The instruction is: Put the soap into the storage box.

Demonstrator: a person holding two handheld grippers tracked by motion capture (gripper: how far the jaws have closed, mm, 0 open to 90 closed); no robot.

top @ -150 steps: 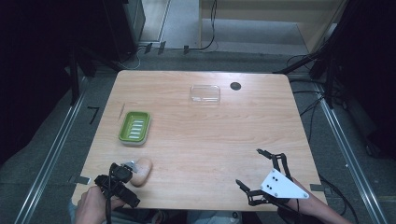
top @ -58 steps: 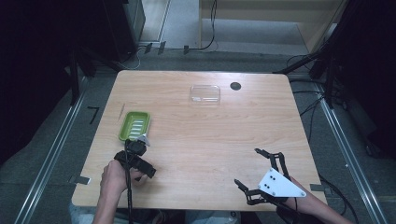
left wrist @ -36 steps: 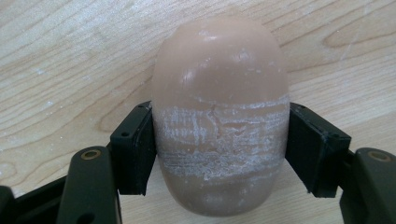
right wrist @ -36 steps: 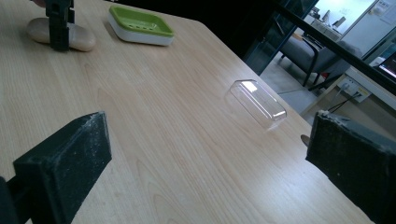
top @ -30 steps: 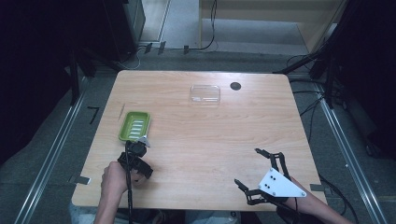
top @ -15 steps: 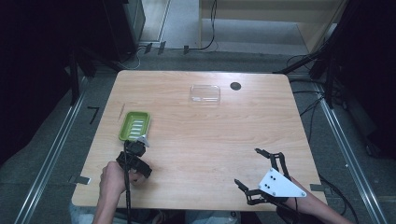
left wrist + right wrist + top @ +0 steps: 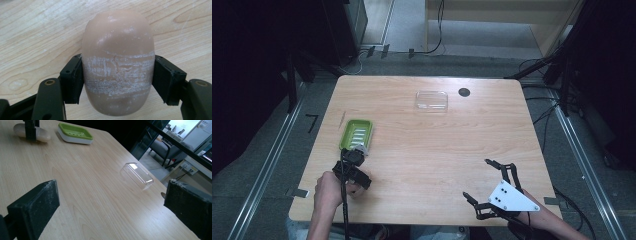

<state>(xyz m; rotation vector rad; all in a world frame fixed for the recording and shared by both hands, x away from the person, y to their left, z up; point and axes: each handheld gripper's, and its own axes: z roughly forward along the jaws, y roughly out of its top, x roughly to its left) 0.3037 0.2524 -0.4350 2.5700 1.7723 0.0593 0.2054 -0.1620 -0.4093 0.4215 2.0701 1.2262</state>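
2 grippers in play, 1 bar of soap (image 7: pixel 117 62) on the move. Left gripper (image 7: pixel 357 152) clamped tight across the soap's middle, pads (image 7: pixel 72 78) pressing both flanks, bar held just short of the green soap dish (image 7: pixel 356 134), at its near end. Looks like the carry step, soap bound for that dish. Next up, by the look of it: a lift over the dish's near rim, a line-up with the ribbed tray, a gentle lowering, then a release. Slippery, rounded bar, so a careful, level set-down needed. Right gripper (image 7: pixel 492 187) parked at the near right corner of the table (image 7: pixel 437 145), jaws spread wide, nothing between them, well apart from the action. Clear plastic lid (image 7: pixel 431 100) lying far back near the table's far edge, dark round spot (image 7: pixel 464 92) just beside it. Nothing standing between soap and dish.
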